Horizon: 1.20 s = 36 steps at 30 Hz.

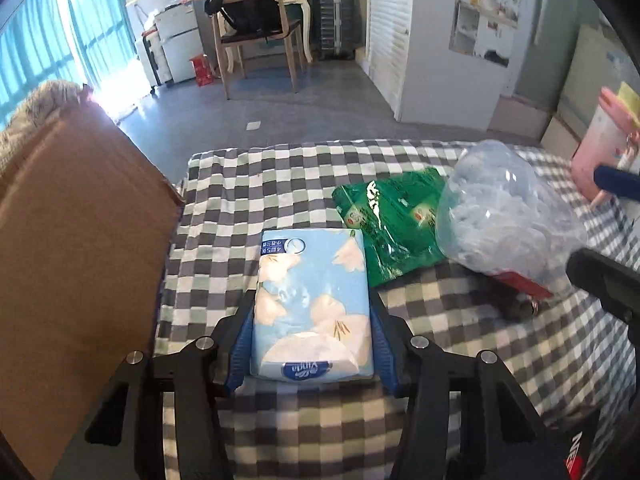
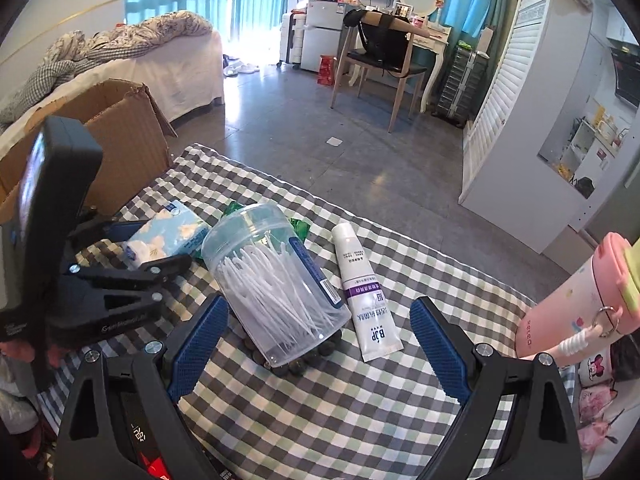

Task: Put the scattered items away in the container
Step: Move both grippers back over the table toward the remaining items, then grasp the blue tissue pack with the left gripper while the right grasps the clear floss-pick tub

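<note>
My left gripper (image 1: 312,344) fingers clamped on tissue pack (image 1: 314,304), just right of cardboard box (image 1: 80,248). My right gripper (image 2: 320,344) fingers wide apart, empty; swab jar (image 2: 276,284) right of pack, white tube (image 2: 366,300) beyond, all on checkered worktop (image 2: 320,408).

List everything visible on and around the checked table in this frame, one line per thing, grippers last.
tissue pack: 1, light blue with white flowers, between the left gripper's fingers on the cloth
green packet: 1, green, behind the tissue pack
cotton swab jar: 1, clear with white swabs, lying on its side mid-table
tube: 1, white with purple band, right of the jar
pink bottle: 1, pink, right table edge
cardboard box: 1, brown, left of the table
checked cloth: 1, grey, green and white, covering the table
left gripper: black with blue pads, shut on the tissue pack
right gripper: open, near the jar
</note>
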Motion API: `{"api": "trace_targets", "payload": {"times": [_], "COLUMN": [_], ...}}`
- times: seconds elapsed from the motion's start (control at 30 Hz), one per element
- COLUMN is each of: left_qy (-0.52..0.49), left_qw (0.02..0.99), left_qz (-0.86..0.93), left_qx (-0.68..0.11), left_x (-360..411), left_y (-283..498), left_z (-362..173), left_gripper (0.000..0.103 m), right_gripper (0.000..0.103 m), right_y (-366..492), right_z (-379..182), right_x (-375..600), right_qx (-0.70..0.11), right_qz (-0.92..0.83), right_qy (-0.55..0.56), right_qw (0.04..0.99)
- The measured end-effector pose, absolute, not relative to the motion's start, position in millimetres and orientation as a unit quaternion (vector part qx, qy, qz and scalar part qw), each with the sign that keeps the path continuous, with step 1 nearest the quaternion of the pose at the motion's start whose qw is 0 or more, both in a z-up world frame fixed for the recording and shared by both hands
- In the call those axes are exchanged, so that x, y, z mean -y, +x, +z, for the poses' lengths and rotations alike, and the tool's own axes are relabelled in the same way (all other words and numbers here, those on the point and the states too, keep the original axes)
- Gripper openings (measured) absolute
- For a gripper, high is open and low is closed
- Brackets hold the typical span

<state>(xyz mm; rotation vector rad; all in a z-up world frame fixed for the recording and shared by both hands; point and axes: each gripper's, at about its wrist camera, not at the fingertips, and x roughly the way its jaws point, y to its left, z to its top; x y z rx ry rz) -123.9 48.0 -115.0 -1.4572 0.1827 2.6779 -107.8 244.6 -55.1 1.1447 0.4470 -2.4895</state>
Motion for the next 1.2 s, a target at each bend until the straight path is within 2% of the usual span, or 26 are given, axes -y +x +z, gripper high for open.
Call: {"api": "trace_targets", "payload": {"times": [0.3,0.6,0.67,0.7,0.93,1.2], "left_qy": [-0.46,-0.462,-0.464,-0.464,-0.451,-0.438], "left_qw": [0.008,-0.014,-0.012,-0.011,-0.005,-0.004], "left_qz": [0.887,0.886,0.885,0.884,0.891,0.898], "left_qx": [-0.048,-0.045,-0.046,-0.048,-0.051,-0.046], "left_x": [-32.1,-20.7,-24.5,-25.7,-30.6,-29.4], "left_y": [-114.5,-108.2,-109.9,-109.8,-103.5,-86.5], "left_z": [-80.0,-79.2,-79.2,-79.2,-68.5,-54.2], "left_gripper": [0.052,0.052,0.052,0.052,0.052,0.052], "right_gripper": [0.093,0.091,0.072,0.071,0.062,0.062], "right_y": [-116.4,-136.3,-138.9,-139.4,-132.4,-118.3], "right_z": [-59.6,-98.5,-102.1,-101.2,-76.5,-71.5], "right_x": [-236.4,-212.3,-211.0,-212.4,-225.3,-231.7], "right_qx": [-0.17,-0.216,-0.213,-0.205,-0.169,-0.144], "right_qz": [-0.866,-0.842,-0.841,-0.843,-0.862,-0.863], "right_qy": [0.41,0.432,0.435,0.434,0.418,0.426], "right_qw": [0.23,0.242,0.24,0.242,0.234,0.232]}}
